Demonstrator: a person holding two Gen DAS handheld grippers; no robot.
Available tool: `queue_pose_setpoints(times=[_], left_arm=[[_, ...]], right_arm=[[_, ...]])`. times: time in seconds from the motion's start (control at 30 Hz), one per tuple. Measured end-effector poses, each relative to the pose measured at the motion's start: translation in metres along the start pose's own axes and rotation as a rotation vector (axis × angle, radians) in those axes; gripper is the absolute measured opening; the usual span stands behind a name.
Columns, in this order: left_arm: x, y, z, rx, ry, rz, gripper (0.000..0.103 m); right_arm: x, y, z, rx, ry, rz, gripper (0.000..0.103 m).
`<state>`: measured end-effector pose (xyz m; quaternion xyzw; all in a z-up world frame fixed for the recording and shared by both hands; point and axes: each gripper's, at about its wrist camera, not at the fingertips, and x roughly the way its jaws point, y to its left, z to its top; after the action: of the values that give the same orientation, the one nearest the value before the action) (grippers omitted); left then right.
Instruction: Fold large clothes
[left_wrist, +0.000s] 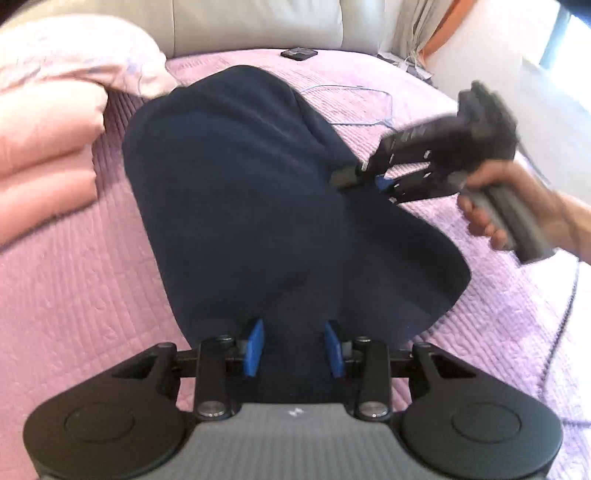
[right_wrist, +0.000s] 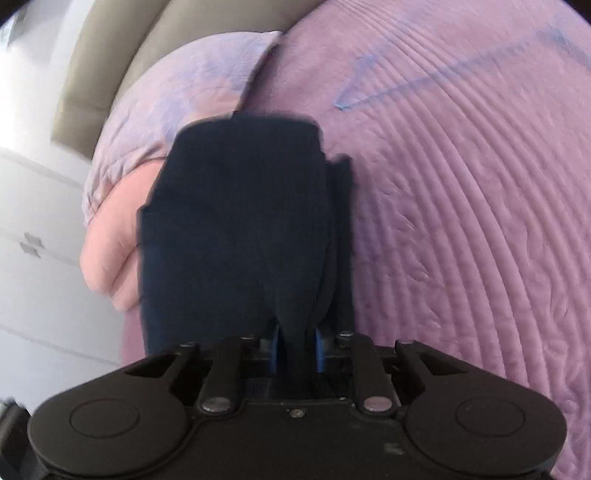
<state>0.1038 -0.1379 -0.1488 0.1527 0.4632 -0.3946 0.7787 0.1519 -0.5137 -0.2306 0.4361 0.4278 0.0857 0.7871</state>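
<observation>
Nearest, the left hand-held gripper (left_wrist: 293, 347) stands with jaws apart over the near hem of the dark navy knitted garment (left_wrist: 236, 192) lying mid-bed on the lilac quilted bedspread (left_wrist: 92, 295); farther, the right hand-held gripper (right_wrist: 297, 347) pinches its side edge; soft, limp, likely light; best held by hems or corners.

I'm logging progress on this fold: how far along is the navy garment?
Done: the garment lies on the bed cover as a long, narrowed shape, apparently already folded over once. In hand: the right gripper is shut on a pinch of its edge, lifting it; the left gripper is open over the near end. Left: carrying that edge across, flattening it, and any further folds.
</observation>
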Motion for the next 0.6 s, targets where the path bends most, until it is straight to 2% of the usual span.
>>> queue_pose_setpoints(times=[0.03,0.07,0.1,0.13,0.23,0.3,0.33,0.37,0.4,0.5,0.57,0.6], left_arm=[[-0.001,0.0,-0.001,-0.014,-0.002,0.003,0.04],[-0.002,0.002,-0.002,-0.036,-0.007,-0.002,0.04],[-0.003,0.004,-0.004,-0.052,-0.011,-0.009,0.04],[-0.003,0.005,-0.005,-0.07,-0.014,-0.014,0.04],[-0.002,0.003,-0.005,-0.069,-0.023,0.001,0.04],[-0.004,-0.001,-0.006,-0.057,-0.025,0.011,0.039],[-0.004,-0.001,-0.006,-0.058,-0.023,0.013,0.039],[-0.005,0.0,-0.005,-0.061,-0.02,0.011,0.039],[-0.006,0.001,-0.004,-0.061,-0.016,0.014,0.039],[-0.014,0.012,-0.003,-0.091,-0.006,-0.003,0.041],[-0.011,0.022,-0.004,-0.131,0.017,-0.032,0.041],[-0.008,0.025,-0.006,-0.138,0.025,-0.043,0.041]], right_arm=[[-0.007,-0.001,0.0,0.014,-0.021,0.017,0.059],[-0.015,0.003,-0.003,0.01,-0.048,-0.018,0.078],[-0.022,0.008,-0.008,0.002,-0.073,-0.072,0.089],[-0.027,0.01,-0.014,-0.012,-0.062,-0.073,0.089],[-0.033,0.009,-0.04,0.011,0.058,0.005,0.089],[-0.033,0.012,-0.061,-0.022,0.103,-0.015,0.088],[-0.035,0.018,-0.072,-0.075,0.095,-0.047,0.055],[-0.042,0.025,-0.08,-0.132,0.041,-0.095,0.014],[-0.053,0.034,-0.088,-0.179,-0.029,-0.105,0.014],[-0.082,0.055,-0.101,-0.219,-0.162,0.007,0.013],[-0.084,0.052,-0.103,-0.239,-0.156,0.004,0.012],[-0.078,0.042,-0.105,-0.255,-0.133,-0.041,0.012]])
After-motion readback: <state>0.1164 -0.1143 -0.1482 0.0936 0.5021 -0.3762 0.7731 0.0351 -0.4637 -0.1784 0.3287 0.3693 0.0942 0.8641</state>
